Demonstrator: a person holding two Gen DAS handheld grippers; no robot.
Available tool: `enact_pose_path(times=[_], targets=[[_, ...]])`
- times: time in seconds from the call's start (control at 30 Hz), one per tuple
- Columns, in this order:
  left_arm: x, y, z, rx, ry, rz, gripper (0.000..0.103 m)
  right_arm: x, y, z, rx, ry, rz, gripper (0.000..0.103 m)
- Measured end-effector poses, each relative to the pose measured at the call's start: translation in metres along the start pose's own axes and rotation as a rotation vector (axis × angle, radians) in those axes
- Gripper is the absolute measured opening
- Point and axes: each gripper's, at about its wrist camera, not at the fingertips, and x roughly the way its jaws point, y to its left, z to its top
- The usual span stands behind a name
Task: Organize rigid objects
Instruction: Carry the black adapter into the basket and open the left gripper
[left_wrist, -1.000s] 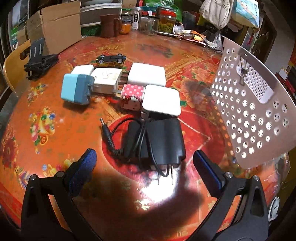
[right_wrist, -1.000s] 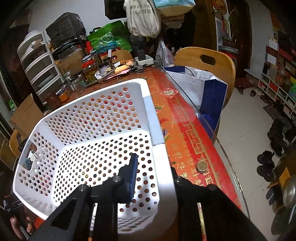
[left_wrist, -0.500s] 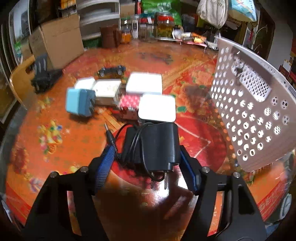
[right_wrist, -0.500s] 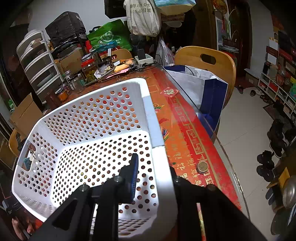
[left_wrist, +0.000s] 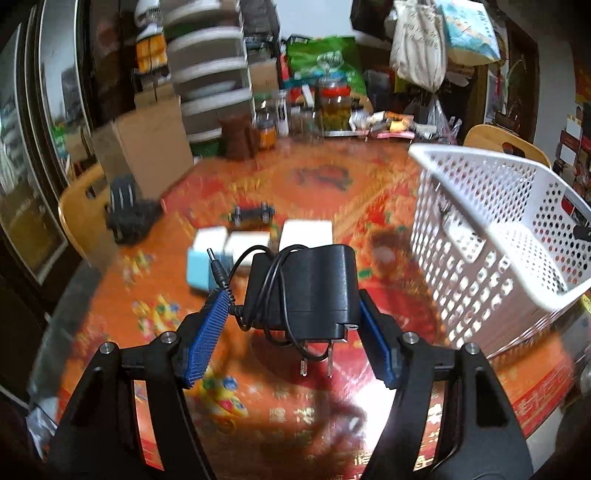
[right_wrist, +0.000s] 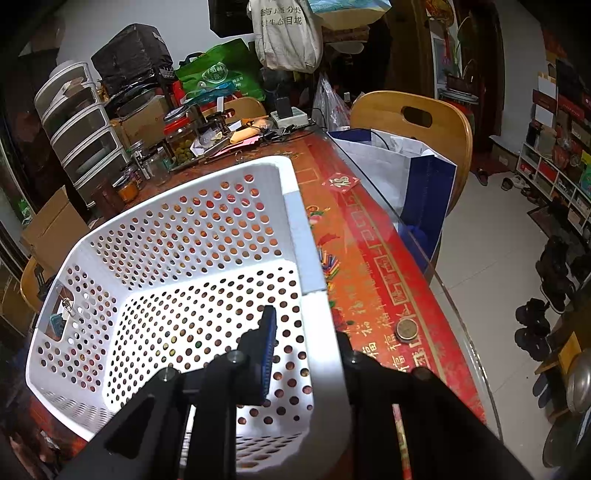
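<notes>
The red patterned table (left_wrist: 332, 184) carries a blurred cluster of white and light-blue chargers (left_wrist: 236, 254), a small toy car (left_wrist: 253, 214) behind them, and a cardboard box (left_wrist: 147, 147) and jars at the far edge. The left tongs (left_wrist: 291, 317) are clamped on a black power adapter (left_wrist: 306, 288), one blue pad on each side, plug prongs pointing toward the camera and its cord looped over the body; the adapter is held above the table, left of the white perforated basket (left_wrist: 480, 229). The right wrist view alone shows the basket interior, empty of chargers, and the right tongs (right_wrist: 306, 350) closed on its near rim (right_wrist: 317, 325), plus a coin (right_wrist: 406, 328) on the table beside it.
</notes>
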Motion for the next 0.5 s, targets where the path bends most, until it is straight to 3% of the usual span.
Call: enact_pose_path(times=[0.2, 0.33, 0.5], targets=[[-0.036, -0.03, 0.055, 0.137, -0.074, 0.015, 0.067, 0.0, 0.001, -0.001, -0.002, 0.003, -0.005, 0.018], [-0.043, -0.083, 0.099, 0.298, -0.088, 0.016, 0.067, -0.001, 0.001, -0.001, 0.003, 0.001, -0.006, 0.018], [-0.009, -0.173, 0.126, 0.536, 0.06, -0.016, 0.067, -0.002, 0.001, -0.002, 0.005, 0.003, -0.009, 0.018]])
